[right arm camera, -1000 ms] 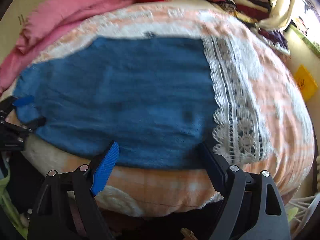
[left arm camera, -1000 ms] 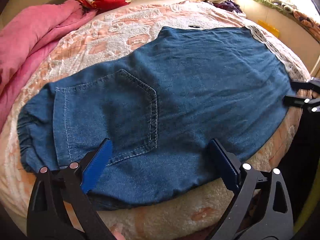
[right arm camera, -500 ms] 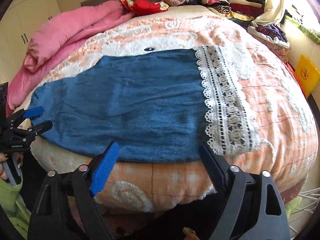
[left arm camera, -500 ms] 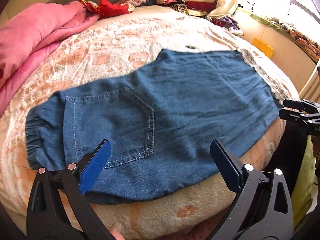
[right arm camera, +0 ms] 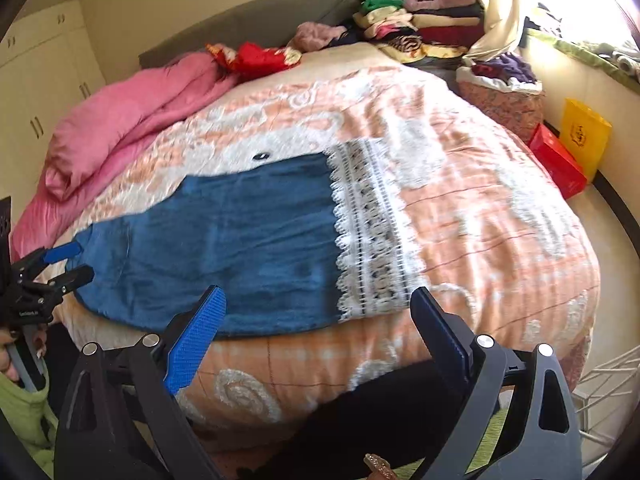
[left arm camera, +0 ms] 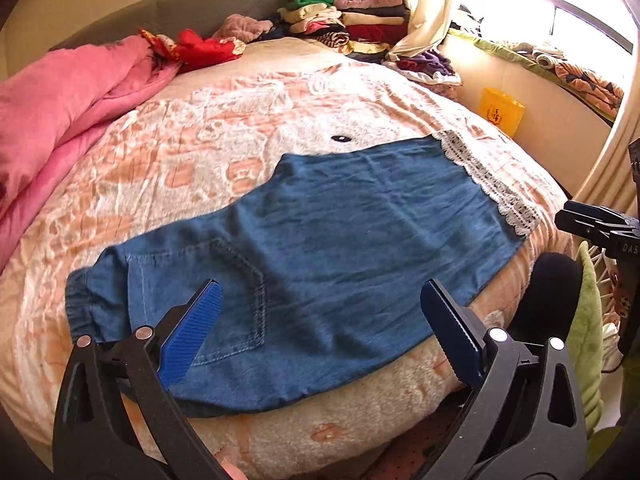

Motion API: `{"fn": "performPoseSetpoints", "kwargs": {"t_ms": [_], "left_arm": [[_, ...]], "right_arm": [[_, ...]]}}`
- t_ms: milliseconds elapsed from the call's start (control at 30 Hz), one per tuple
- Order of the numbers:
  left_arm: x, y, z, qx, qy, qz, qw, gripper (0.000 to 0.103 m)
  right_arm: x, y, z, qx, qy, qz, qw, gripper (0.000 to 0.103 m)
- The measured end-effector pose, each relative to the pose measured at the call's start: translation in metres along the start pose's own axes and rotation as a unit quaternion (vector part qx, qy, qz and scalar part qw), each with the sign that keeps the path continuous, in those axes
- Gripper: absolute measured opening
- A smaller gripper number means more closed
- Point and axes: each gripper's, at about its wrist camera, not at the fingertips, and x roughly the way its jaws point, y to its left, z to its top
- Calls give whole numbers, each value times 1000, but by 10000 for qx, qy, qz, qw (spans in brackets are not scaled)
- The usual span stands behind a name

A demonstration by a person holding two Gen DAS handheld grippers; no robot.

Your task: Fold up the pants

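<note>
A rumpled pink quilt (left arm camera: 60, 96) is heaped along the far left side of the bed (left arm camera: 248, 120), which is covered by a peach and white patterned blanket. Near the left of the left wrist view, the left gripper (left arm camera: 320, 332) hangs above the near edge of the bed with its blue-padded jaws spread wide and nothing between them; it also shows at the left edge of the right wrist view (right arm camera: 66, 264), apart from the cloth.

The blue denim pants (left arm camera: 320, 248) lie flat across the near half of the bed, lengthwise from left to right. Their elastic waistband (left arm camera: 80, 304) is at the left end, with a stitched back pocket (left arm camera: 224, 292) just right of it. The white lace hem (right arm camera: 372, 232) finishes the leg at the right end.

At the far side, a red cloth (left arm camera: 204, 46) lies beside the quilt, and a stack of folded clothes (left arm camera: 344, 20) sits further right.

The right gripper (right arm camera: 316, 336) hovers off the near edge of the bed, below the lace hem, jaws wide apart and holding nothing. Its tips appear at the right edge of the left wrist view (left arm camera: 580, 218).

A yellow box (right arm camera: 584, 136) stands by the wall at far right.
</note>
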Motion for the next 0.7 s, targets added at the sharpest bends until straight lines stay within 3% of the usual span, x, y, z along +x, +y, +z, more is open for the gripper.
{"fn": "performPoseSetpoints", "kwargs": {"t_ms": [267, 700], "left_arm": [[10, -22, 26, 356, 30, -64, 9993, 93], [58, -64, 81, 851, 244, -510, 9948, 93]], "right_arm": [[-16, -22, -2, 268, -202, -81, 9994, 93], [-1, -45, -10, 716, -90, -23, 9974, 93]]}}
